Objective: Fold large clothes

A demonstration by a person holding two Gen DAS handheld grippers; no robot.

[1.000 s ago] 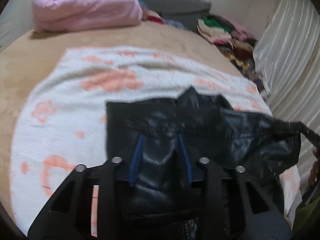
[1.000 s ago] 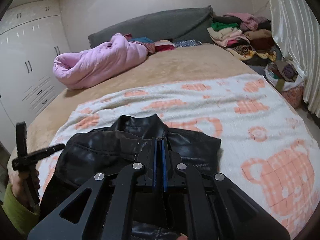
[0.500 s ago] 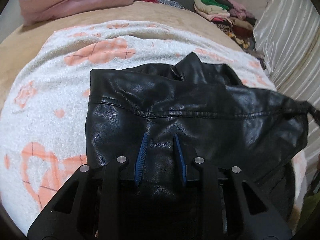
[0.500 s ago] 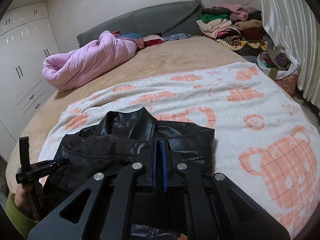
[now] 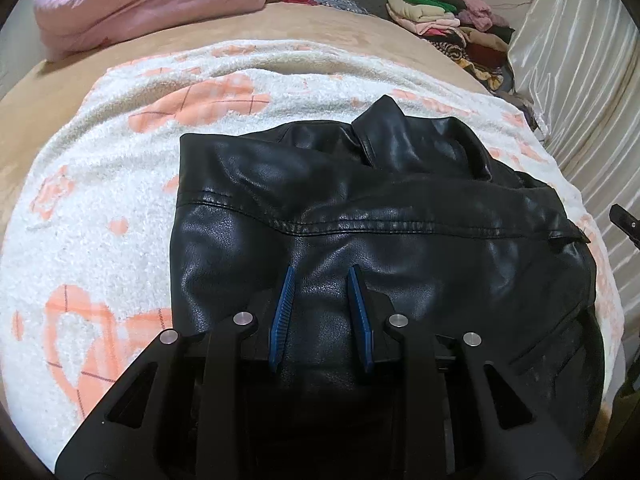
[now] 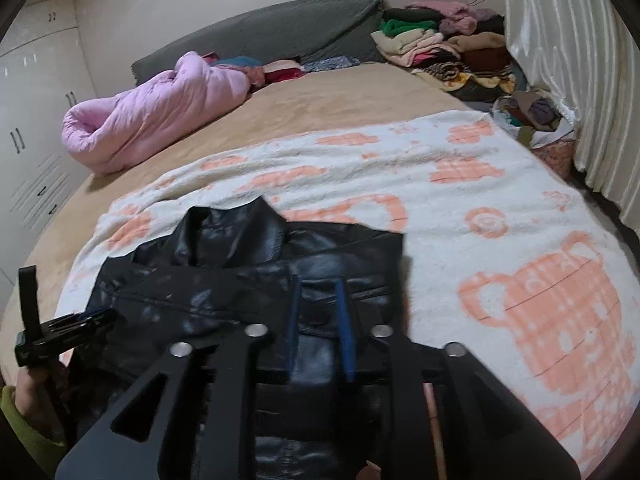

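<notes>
A black leather jacket (image 5: 360, 184) lies on a white blanket with orange prints (image 5: 100, 200), collar toward the far side. My left gripper (image 5: 321, 270) sits over the jacket's near edge, its blue pads pinching a thick fold of leather. In the right wrist view the jacket (image 6: 224, 280) spreads to the left. My right gripper (image 6: 318, 280) is at the jacket's right near corner with its jaws opening; leather lies between the pads, which no longer press on it. The left gripper (image 6: 60, 328) shows at the left edge, held by a hand in a green sleeve.
The blanket (image 6: 480, 184) covers a tan bed. A rolled pink quilt (image 6: 152, 120) lies far left. Stacked clothes (image 6: 440, 48) sit at the far right corner. A pale curtain (image 6: 580, 80) runs along the right, and white wardrobes (image 6: 32, 120) stand at the left.
Both grippers came down and the jacket, hanging stretched between them before, now rests flat on the blanket. The right gripper's pads have parted from shut.
</notes>
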